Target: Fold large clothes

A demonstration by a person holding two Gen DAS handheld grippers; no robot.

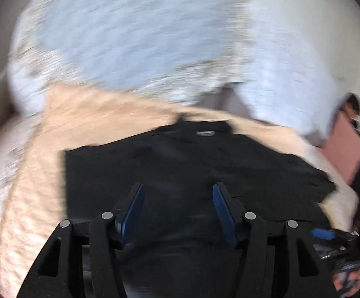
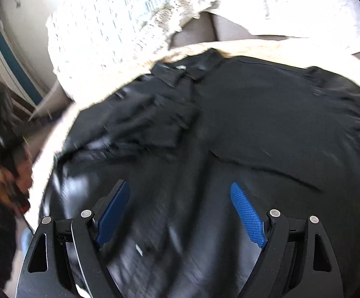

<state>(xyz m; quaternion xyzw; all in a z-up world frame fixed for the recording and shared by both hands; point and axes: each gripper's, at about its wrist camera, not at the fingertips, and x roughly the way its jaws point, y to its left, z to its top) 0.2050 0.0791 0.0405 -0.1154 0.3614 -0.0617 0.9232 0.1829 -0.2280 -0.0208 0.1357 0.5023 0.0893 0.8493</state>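
Black shirt [image 2: 242, 124] spread flat on a beige blanket [image 1: 100, 116], collar far side | left gripper [image 1: 178, 198] fingers apart, empty, above shirt | right gripper [image 2: 180, 198] fingers apart, empty, above shirt

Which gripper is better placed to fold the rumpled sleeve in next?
Probably left. The rumpled sleeve lies on the shirt's left half, nearest the left gripper. Both it and the right gripper are open.

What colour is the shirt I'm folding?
Plain black shirt, no pattern visible. It shows best in the right wrist view, collar at the top.
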